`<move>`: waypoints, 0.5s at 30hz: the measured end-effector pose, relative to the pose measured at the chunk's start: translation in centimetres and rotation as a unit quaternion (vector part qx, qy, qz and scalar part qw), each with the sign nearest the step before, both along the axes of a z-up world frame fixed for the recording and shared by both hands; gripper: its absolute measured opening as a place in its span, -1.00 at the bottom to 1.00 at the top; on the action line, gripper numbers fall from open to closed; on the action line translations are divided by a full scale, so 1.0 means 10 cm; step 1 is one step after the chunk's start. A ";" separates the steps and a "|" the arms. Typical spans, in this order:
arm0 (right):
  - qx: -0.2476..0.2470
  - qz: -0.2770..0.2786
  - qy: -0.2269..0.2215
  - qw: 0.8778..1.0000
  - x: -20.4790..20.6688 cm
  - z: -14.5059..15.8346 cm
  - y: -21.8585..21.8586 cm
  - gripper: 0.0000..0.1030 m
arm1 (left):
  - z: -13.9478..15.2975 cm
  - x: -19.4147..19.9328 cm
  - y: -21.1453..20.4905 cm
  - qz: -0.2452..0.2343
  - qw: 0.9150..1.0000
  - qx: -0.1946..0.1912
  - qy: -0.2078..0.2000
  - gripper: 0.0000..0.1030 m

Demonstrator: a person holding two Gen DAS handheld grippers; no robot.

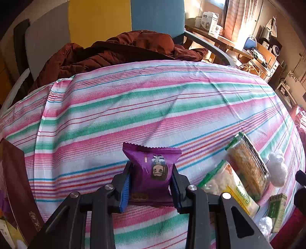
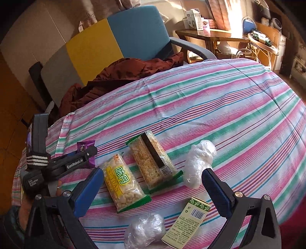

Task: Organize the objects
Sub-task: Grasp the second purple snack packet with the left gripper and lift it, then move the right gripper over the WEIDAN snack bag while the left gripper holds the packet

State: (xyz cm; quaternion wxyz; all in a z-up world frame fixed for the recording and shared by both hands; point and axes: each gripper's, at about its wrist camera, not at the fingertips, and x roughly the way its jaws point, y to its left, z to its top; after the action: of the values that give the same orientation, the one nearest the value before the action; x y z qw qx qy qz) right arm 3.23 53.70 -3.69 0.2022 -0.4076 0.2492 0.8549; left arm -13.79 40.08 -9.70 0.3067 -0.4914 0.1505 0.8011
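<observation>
**Left of the snack pile: purple packet in my left grip, box sits further left**

Between the left gripper's [image 1: 151, 183] blue pads I have the purple snack packet [image 1: 153, 170] pinched across its short width, crimped end pointing away from me, long axis running forward along the fingers. It looks lifted off the striped cloth [image 1: 172, 99], though I can't tell for sure.

Key relation: the dark red box [image 1: 17, 187] lies at the far left edge of the left wrist view, well apart from the packet. If that's the drop spot (my guess, nothing confirms it), the move is a leftward sweep. Left arm is clearly the nearer one. Nothing stands between packet and box, only bare cloth.

Right gripper [image 2: 153, 189] hangs wide open, holding nothing. Straight ahead between its fingers:
- yellow-label puffed snack bag [image 2: 124, 185], long axis slanting away and left
- rice cracker pack [image 2: 153, 160] just beside it, same slant, seemingly touching at the lower edge
- crumpled plastic wad [image 2: 198, 162] near the right finger
- second plastic wad [image 2: 143, 229] and green-and-cream carton [image 2: 187, 224] closest to me, about touching

Puffed snack bag is the likeliest next pick for the right. Risk: the cracker pack crowds its right side, so a finger could snag it.

Brown jacket [image 1: 114, 49] on the chair [image 1: 158, 17] behind is out of the way.
</observation>
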 end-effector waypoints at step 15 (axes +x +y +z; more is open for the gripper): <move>0.000 -0.006 -0.008 1.000 -0.01 -0.02 0.01 0.99 | 0.03 1.14 -0.57 -0.054 0.997 -0.007 0.058 -0.32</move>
State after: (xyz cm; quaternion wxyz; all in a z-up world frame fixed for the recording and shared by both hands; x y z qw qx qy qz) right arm 3.12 53.76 -3.91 0.2095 -0.4131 0.2503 0.8502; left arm -2.35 34.43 -9.40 0.3364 -0.4376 0.1999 0.8095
